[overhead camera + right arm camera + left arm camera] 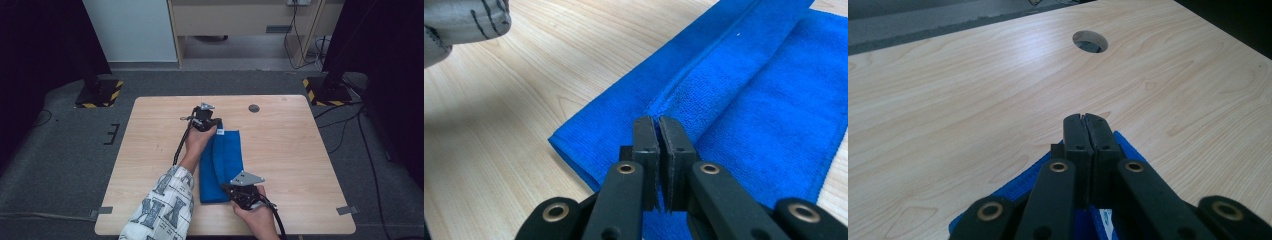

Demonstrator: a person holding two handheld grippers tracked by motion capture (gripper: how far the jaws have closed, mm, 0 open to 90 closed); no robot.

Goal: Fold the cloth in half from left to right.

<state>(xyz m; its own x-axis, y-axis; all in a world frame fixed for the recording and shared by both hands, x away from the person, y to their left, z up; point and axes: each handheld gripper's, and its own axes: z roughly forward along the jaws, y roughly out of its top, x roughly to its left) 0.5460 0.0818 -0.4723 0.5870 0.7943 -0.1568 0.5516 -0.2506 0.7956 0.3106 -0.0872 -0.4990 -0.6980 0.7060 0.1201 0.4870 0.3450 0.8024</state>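
Folding about half done: my left gripper (216, 126), clenched at the blue towel's (227, 160) 12 o'clock edge, right gripper (226, 188) clenched at 6 o'clock, further folds remaining.

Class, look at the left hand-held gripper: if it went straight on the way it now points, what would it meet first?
Probably bare tabletop. The left hand-held gripper points past the blue towel's far end, and the line ahead looks free toward the round cable hole, though depth is hard to judge.
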